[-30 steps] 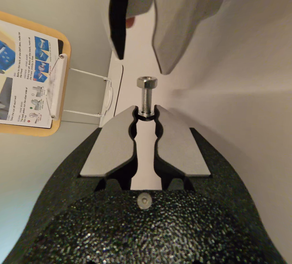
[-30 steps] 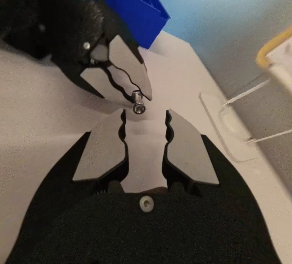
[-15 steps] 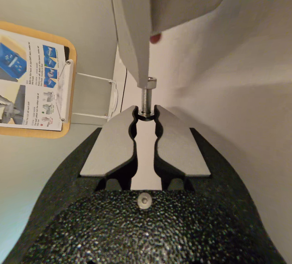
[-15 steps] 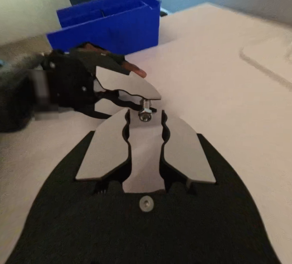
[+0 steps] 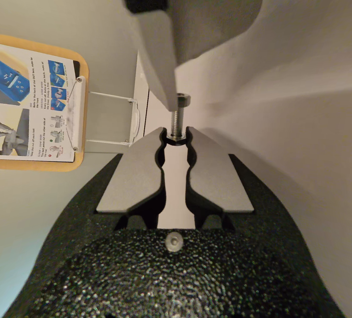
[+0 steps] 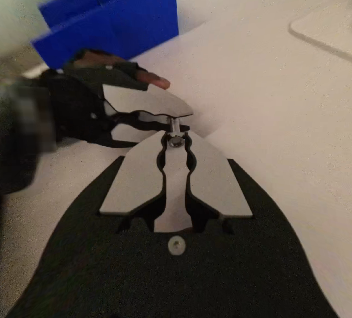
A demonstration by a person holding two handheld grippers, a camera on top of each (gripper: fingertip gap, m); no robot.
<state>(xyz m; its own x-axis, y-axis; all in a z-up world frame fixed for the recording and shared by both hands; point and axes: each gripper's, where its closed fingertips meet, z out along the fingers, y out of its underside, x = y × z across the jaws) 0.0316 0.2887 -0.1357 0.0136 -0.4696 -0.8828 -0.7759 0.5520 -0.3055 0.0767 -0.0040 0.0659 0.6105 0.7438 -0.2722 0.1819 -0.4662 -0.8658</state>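
Right now left gripper [image 5: 176, 133] clamps nut [image 5: 176, 138] at bolt [image 5: 177, 122] end; right gripper [image 6: 176, 137] clenched on bolt head [image 6: 176, 141]. Both above white table [image 6: 266, 99], blue bin [image 6: 114, 22] behind, clipboard [image 5: 43, 103] nearby.

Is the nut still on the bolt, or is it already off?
On. The nut sits on the bolt thread, gripped by the left hand-held gripper.
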